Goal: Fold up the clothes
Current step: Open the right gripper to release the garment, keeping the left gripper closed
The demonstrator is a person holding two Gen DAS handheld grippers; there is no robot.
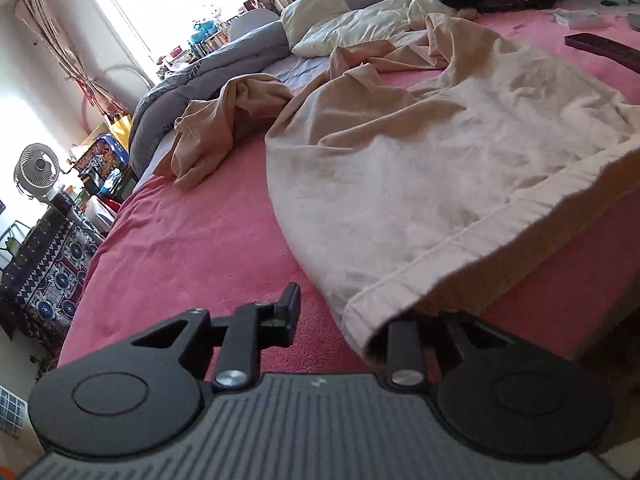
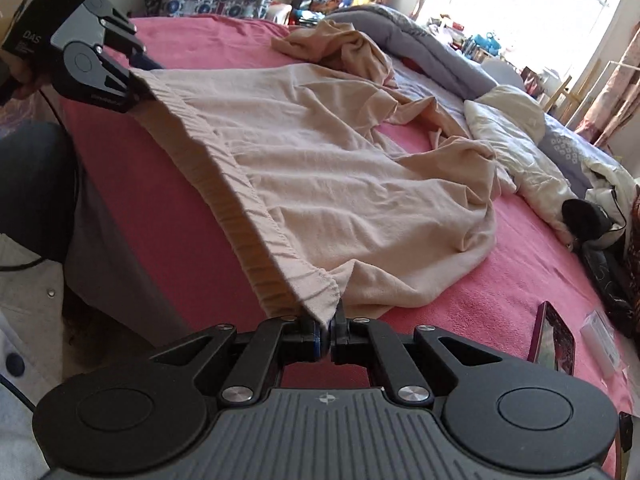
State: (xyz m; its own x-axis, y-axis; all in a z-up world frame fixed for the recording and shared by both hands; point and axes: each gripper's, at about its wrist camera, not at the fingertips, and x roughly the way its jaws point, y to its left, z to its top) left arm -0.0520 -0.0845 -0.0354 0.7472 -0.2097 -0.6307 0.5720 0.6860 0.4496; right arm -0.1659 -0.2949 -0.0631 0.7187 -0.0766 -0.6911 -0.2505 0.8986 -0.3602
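A beige garment (image 2: 328, 184) with a ribbed hem lies spread on the pink bedspread (image 2: 208, 40); it also shows in the left wrist view (image 1: 420, 168). My right gripper (image 2: 331, 332) is shut on one hem corner at the bed's near edge. My left gripper (image 1: 348, 316) is open; its left finger (image 1: 286, 312) is bare and the other hem corner drapes over its right finger. From the right wrist view the left gripper (image 2: 138, 80) sits at the far hem corner, with the hem stretched between the two.
A second tan garment (image 1: 224, 120) lies crumpled further up the bed. White pillows (image 2: 516, 136) and a grey duvet (image 2: 424, 44) lie beyond. A phone (image 2: 554, 340) and small packets lie on the bedspread at right. My leg (image 2: 36, 184) is by the bed's edge.
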